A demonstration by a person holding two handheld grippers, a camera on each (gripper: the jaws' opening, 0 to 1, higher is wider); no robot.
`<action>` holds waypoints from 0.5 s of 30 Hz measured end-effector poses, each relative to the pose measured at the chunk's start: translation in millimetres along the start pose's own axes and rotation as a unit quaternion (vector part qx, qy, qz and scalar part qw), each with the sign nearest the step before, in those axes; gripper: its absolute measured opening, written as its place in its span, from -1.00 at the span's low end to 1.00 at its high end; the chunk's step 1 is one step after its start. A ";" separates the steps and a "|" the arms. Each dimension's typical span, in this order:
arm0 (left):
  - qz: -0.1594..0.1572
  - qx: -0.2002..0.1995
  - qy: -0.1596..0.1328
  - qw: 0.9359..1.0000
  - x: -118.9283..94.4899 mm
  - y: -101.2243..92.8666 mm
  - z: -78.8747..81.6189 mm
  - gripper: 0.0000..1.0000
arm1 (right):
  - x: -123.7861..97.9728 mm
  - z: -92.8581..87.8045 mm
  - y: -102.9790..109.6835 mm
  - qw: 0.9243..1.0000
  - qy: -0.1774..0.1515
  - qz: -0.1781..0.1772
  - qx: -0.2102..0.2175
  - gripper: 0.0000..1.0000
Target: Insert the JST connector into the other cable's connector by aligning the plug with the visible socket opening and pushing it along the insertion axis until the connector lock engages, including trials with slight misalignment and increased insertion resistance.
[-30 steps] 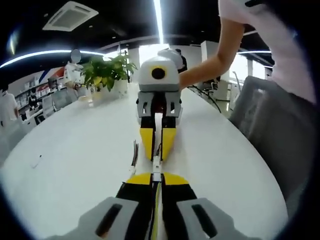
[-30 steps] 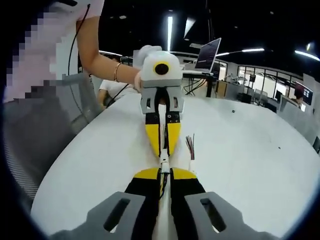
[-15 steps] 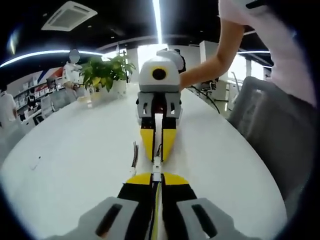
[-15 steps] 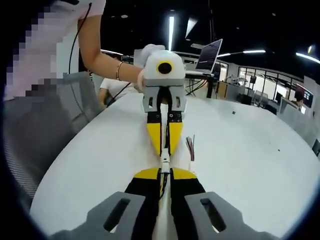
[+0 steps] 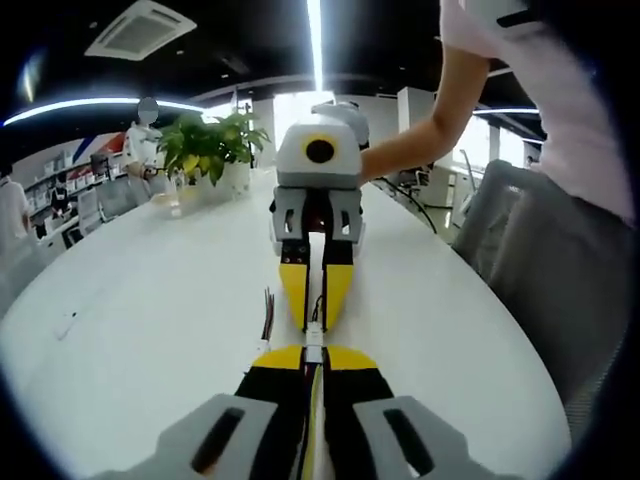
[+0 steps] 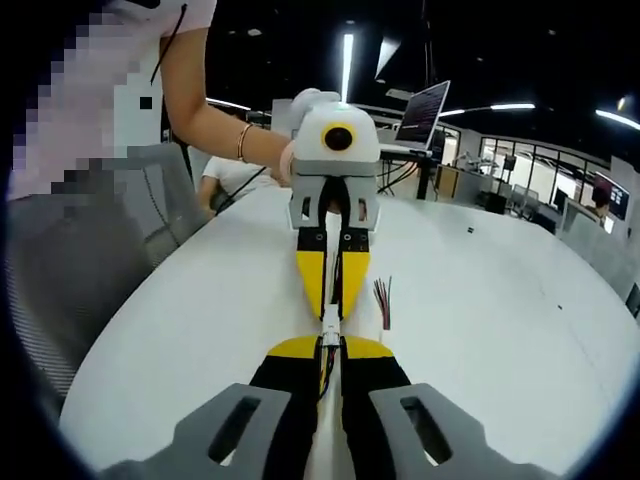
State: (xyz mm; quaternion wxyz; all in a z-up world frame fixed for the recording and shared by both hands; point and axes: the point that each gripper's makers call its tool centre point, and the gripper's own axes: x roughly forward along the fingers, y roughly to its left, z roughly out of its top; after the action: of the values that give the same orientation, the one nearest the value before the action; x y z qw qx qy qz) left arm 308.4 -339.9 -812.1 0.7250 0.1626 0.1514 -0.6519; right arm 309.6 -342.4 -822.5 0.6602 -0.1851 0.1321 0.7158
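Over a white table (image 5: 140,300) my two grippers meet tip to tip. In the left gripper view, my left gripper (image 5: 313,352) rises from the bottom, shut on a small white JST connector (image 5: 313,338) with its cable running back between the jaws. My right gripper (image 5: 315,320) faces it from above, shut on the mating connector. The right gripper view mirrors this: the right gripper (image 6: 329,345) sits below, the left gripper (image 6: 331,312) opposite, and the white connectors (image 6: 329,328) touch between them. I cannot see whether the lock has caught. Loose coloured wire ends (image 5: 267,312) (image 6: 383,294) hang beside the joint.
A person's arm (image 5: 420,140) holds the right gripper and a braceleted arm (image 6: 215,130) holds the left one. A grey chair (image 5: 530,240) (image 6: 100,230) stands at the table's edge. A potted plant (image 5: 212,148) and a monitor (image 6: 425,108) stand at the table's far ends.
The two grippers have drawn slightly closer, narrowing the gap between their yellow tips. Both views shifted a little with the hands.
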 end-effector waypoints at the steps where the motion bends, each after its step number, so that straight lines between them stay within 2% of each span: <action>1: 0.000 0.002 -0.001 1.000 -0.1 0.2 0.6 -1.00 | -0.1 1.4 0.4 1.000 -0.001 0.000 -0.003 -0.93; 15: -0.001 0.013 -0.006 1.000 -2.1 -0.1 6.9 -1.00 | -0.6 6.9 1.4 1.000 -0.003 -0.001 0.001 -0.94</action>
State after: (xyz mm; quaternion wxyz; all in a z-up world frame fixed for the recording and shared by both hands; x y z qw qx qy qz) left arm 308.2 -341.1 -804.9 0.7231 0.1682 0.1385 -0.6555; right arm 307.7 -340.1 -816.2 0.6617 -0.1824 0.1308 0.7153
